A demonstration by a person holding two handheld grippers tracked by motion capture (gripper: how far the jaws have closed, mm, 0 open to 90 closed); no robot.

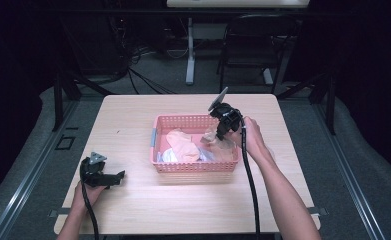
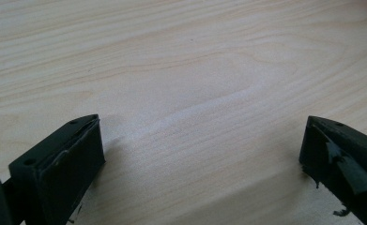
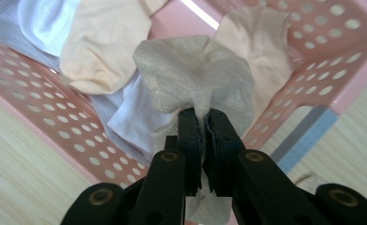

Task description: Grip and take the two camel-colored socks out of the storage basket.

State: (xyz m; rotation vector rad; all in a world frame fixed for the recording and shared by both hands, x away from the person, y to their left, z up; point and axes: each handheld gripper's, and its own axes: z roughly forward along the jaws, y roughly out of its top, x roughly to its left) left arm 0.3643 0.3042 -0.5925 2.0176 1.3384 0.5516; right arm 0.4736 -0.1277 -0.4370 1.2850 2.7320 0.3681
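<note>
Beige sock (image 3: 197,77) is hanging bunched from the right gripper (image 3: 203,123), jaws clamped tight on a fold of it, above the right end of the pink basket (image 1: 195,165). In the high view the sock (image 1: 214,137) is dangling just over the pile, its lower part looking close to the other laundry. Peach socks (image 3: 103,44) and white and striped cloth (image 3: 127,119) are lying beneath it in the basket.

Step in hand, as I'm judging it: lifting one sock out of the basket. Doing it well is meaning a straight upward pull until the toe is clearing the rim, watching that no neighbour is riding up with it, then carrying it sideways over the wall to bare table (image 1: 133,115). The grip is on a thin fold, so keeping the jaws pressed together and avoiding jerks is mattering.

Left gripper (image 1: 114,177) is resting on the table near the front left, jaws standing wide apart over bare wood (image 2: 195,93), nothing between them.
</note>
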